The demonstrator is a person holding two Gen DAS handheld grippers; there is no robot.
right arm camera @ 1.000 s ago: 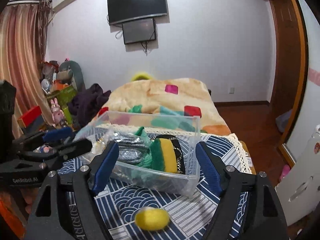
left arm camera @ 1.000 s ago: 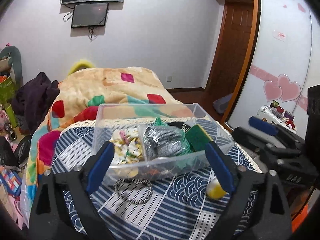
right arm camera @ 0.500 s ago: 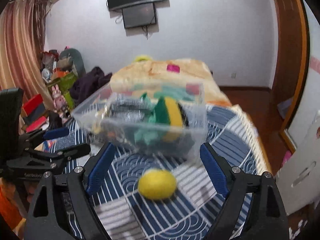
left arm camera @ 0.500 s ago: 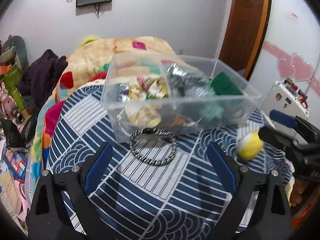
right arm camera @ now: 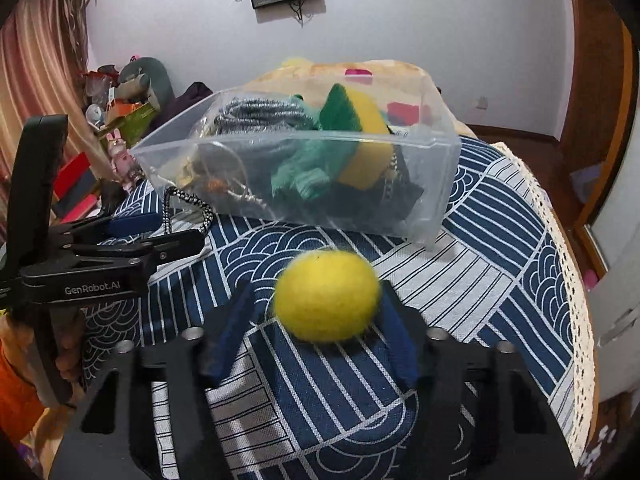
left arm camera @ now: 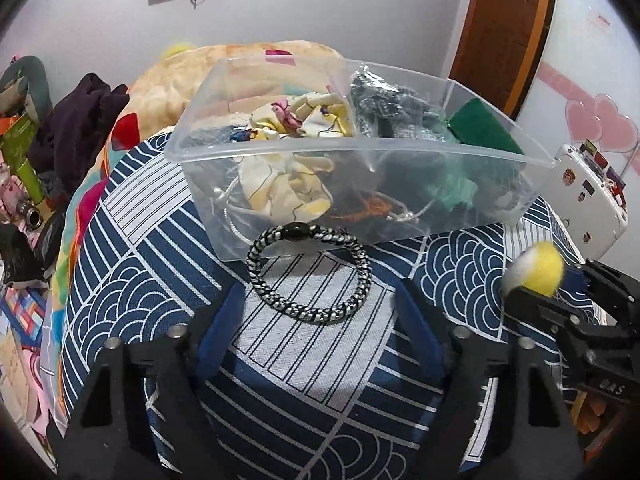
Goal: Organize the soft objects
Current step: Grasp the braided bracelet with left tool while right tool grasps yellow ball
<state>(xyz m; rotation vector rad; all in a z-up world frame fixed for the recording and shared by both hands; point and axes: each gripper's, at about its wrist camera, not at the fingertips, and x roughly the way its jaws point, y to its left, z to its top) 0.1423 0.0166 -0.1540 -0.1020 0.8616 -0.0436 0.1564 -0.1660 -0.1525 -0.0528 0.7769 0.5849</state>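
A black-and-white braided hair band [left arm camera: 308, 274] lies on the blue patterned cloth [left arm camera: 160, 264] just in front of a clear plastic bin [left arm camera: 360, 148] of soft items. My left gripper [left arm camera: 320, 316] is open, its blue fingers either side of the band's near edge. A yellow felt ball [right arm camera: 326, 294] sits on the cloth between the open fingers of my right gripper [right arm camera: 316, 320]; whether the pads touch it is unclear. The ball [left arm camera: 534, 268] and right gripper [left arm camera: 560, 288] show at the right of the left wrist view. The left gripper [right arm camera: 132, 236] shows in the right wrist view.
The bin holds a floral scrunchie [left arm camera: 296, 120], grey mesh cloth [left arm camera: 392, 108], green cloth [right arm camera: 304, 168] and a green-yellow sponge [right arm camera: 356, 120]. Behind is a bed with an orange blanket [left arm camera: 192, 72]. Clutter stands at the left [left arm camera: 24, 152]. The cloth's lace edge [right arm camera: 560, 248] drops at the right.
Both grippers have moved forward and down. The left one now straddles the hair band; the right one has come around the yellow ball.
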